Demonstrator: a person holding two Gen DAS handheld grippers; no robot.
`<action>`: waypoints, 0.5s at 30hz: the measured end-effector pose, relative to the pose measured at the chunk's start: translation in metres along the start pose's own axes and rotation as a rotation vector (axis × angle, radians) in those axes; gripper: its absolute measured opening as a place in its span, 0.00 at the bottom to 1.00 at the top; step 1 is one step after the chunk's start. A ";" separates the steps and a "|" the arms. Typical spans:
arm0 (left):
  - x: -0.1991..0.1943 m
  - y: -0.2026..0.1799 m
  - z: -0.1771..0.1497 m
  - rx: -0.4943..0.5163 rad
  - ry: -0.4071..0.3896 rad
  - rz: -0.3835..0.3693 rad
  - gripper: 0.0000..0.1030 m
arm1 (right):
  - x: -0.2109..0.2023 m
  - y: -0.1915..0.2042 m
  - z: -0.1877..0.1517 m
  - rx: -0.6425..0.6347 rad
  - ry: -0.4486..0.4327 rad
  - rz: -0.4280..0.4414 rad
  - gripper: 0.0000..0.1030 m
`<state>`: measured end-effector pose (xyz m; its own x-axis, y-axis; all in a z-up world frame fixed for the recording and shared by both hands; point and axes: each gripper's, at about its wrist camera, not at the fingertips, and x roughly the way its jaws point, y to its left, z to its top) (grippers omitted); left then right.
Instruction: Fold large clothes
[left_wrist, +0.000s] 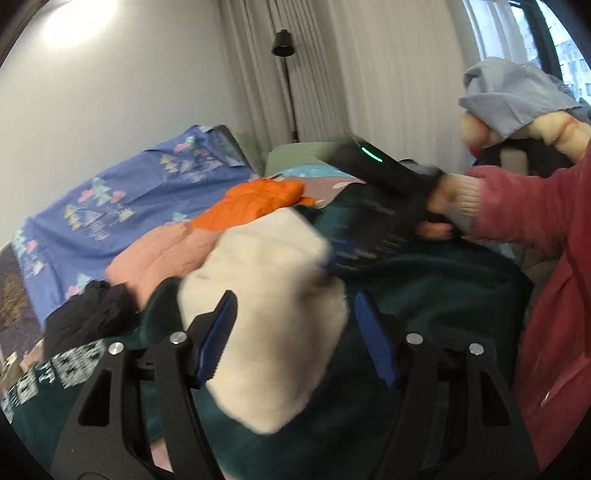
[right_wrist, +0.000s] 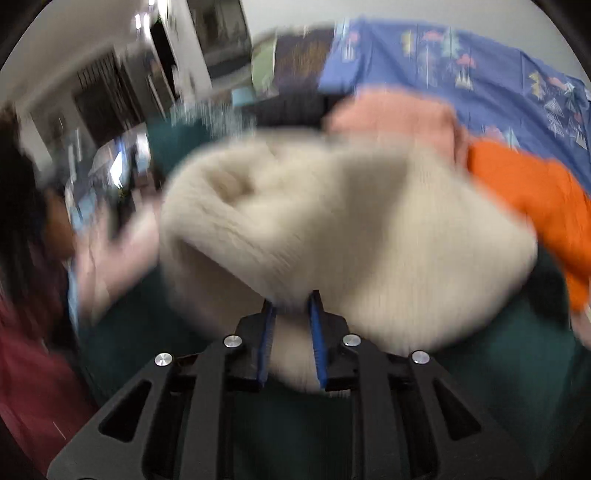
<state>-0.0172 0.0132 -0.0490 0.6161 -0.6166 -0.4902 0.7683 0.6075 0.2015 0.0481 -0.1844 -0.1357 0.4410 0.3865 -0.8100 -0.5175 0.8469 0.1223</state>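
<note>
A cream knit garment (left_wrist: 266, 258) lies bunched on top of a dark green fleece garment (left_wrist: 443, 295) spread over the bed. My left gripper (left_wrist: 295, 332) stands open wide, and the cream knit sits between its blue pads without being squeezed. My right gripper (left_wrist: 343, 254) comes in from the right, blurred, with its fingers at the cream garment's far edge. In the right wrist view its narrow jaws (right_wrist: 293, 325) pinch a fold of the cream knit (right_wrist: 332, 221), with the green fleece (right_wrist: 517, 369) underneath.
An orange garment (left_wrist: 255, 203), a pink one (left_wrist: 159, 254) and a black one (left_wrist: 88, 314) are piled beyond, on a blue patterned sheet (left_wrist: 110, 192). The person's red sleeve (left_wrist: 517, 206) is on the right. A floor lamp (left_wrist: 282, 44) stands by the curtain.
</note>
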 end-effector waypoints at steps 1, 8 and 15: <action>0.003 0.006 -0.004 -0.023 0.026 0.037 0.71 | 0.005 -0.002 -0.019 0.017 0.046 -0.040 0.20; 0.079 0.076 -0.023 -0.375 0.204 0.136 0.71 | -0.043 -0.079 -0.032 0.544 -0.215 0.034 0.51; 0.156 0.141 -0.040 -0.760 0.227 0.032 0.84 | 0.010 -0.112 -0.001 0.826 -0.170 0.174 0.78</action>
<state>0.1804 0.0231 -0.1311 0.5228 -0.5254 -0.6713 0.3715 0.8492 -0.3753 0.1095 -0.2760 -0.1581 0.5431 0.5289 -0.6521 0.0827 0.7392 0.6684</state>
